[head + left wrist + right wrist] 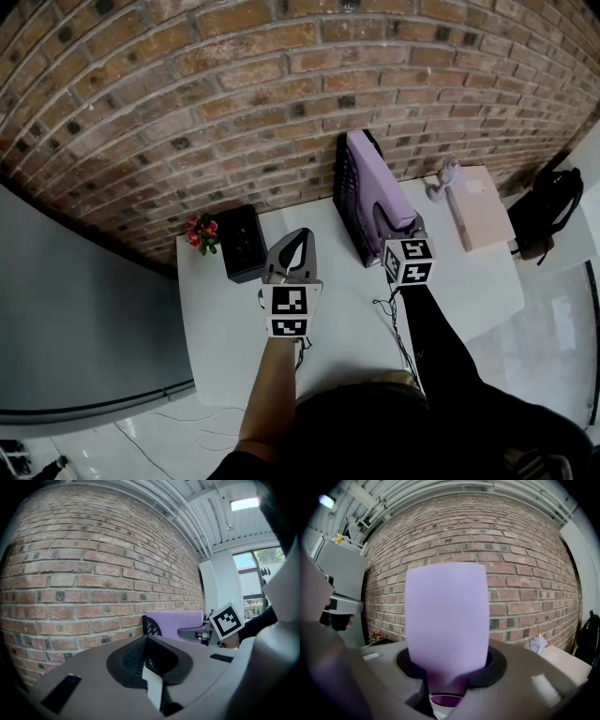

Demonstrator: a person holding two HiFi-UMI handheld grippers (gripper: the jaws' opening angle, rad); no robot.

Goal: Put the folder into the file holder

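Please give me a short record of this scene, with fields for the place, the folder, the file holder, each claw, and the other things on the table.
place: white table at a brick wall
folder: purple, upright, at the file holder; whether it sits fully inside, cannot tell
file holder: black mesh, near the wall
right claw: shut on the folder's near edge
left claw: shut, empty, above the table, apart from the folder
other things: flowers, black box, pink box
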